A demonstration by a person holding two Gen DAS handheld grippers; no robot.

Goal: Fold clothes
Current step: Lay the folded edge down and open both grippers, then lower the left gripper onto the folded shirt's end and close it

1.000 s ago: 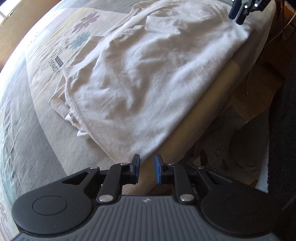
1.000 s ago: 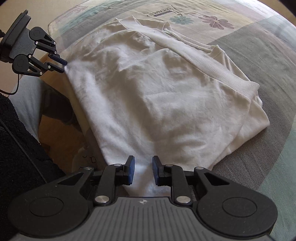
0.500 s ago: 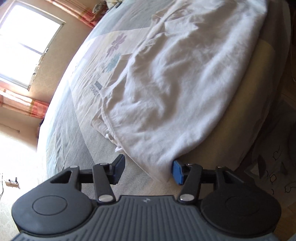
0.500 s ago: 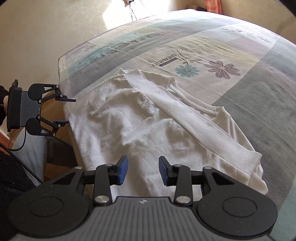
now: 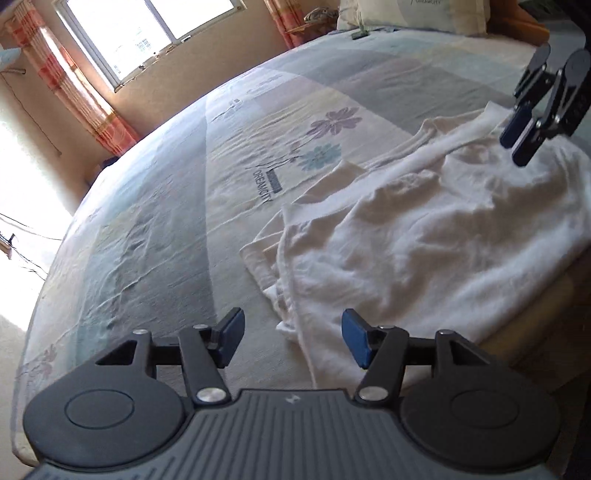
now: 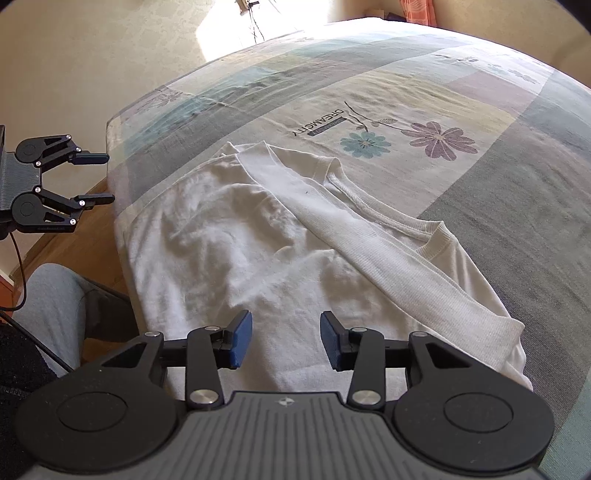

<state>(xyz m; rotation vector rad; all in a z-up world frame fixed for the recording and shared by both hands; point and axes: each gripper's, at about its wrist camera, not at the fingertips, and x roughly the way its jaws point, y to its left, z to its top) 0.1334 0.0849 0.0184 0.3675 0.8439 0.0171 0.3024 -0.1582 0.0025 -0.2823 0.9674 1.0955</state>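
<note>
White T-shirt [image 6: 280,258] lying partly folded on the bed [image 6: 517,192], at the near edge of the mattress, on a patchwork bedspread printed with flowers and the word DREAMCITY [image 6: 319,123]. In the right wrist view the garment's long axis runs from lower right to upper left, roughly parallel to the mattress edge; the ribbed neckline [image 6: 384,218] lies along the far side, facing the flower print, and one side panel is turned over onto the body as a diagonal band. The cloth is wrinkled, and its near margin reaches the mattress edge.

Left gripper [image 5: 293,338]: released, its blue-padded fingers set wide apart, nothing between them. It sits low at one end of the shirt, where a layered corner [image 5: 284,325] of the fabric lies between and just ahead of the fingertips; contact cannot be judged. In the right wrist view the same gripper [image 6: 98,179] appears beyond the corner of the bed, off the cloth.

Right gripper [image 6: 286,339]: likewise released, fingers spread, empty, poised over the opposite end of the shirt. The left wrist view shows it [image 5: 517,138] above the fabric, apparently clear of it.

A window [image 5: 147,33] with orange striped curtains lies beyond the bed. A person's leg [image 6: 51,295] in blue fabric shows beside the mattress.
</note>
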